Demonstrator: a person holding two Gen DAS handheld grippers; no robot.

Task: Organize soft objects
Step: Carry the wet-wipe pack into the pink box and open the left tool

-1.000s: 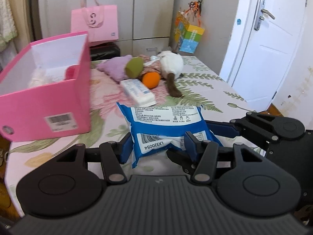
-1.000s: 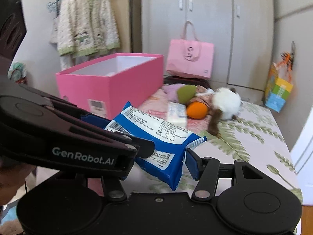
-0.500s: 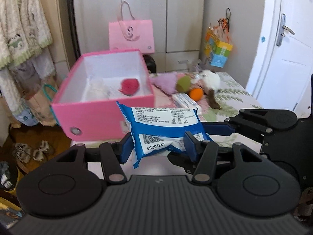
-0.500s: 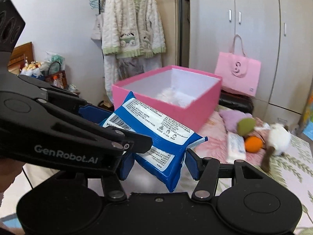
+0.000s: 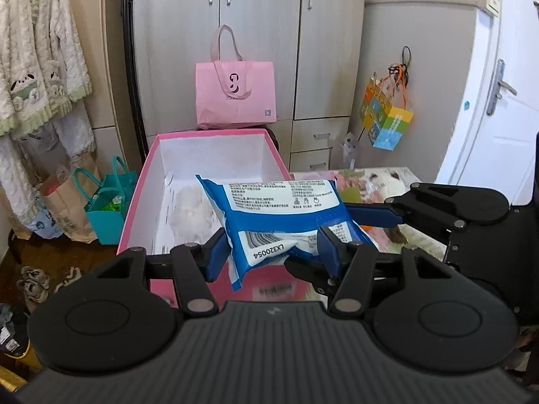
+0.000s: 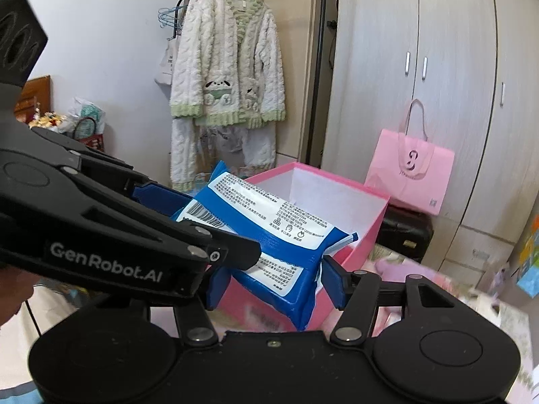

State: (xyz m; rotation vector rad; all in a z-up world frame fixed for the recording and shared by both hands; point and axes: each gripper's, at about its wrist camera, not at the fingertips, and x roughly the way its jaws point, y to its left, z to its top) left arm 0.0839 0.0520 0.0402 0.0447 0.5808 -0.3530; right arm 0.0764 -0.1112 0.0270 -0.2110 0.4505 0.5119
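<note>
Showing now — one blue wipes pack (image 5: 283, 215) at centre, one pink box (image 5: 141, 202) at nine o'clock, one pink tote bag (image 5: 235, 94) at twelve, two teal bags (image 5: 107, 202) sitting far left — one colourful hanging bag (image 5: 387, 118) at two.

Box floor: the pink box (image 5: 202, 155) interior is partly hidden behind the blue pack (image 5: 286, 215).
Box label: blurred, unreadable.
Bedspread (image 6: 485, 289): smeared by motion blur.

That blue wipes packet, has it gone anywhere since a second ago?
Yes. The blue wipes packet, gripped by both the left gripper and the right gripper, has been carried from the flowered table up and across to above the pink box.
</note>
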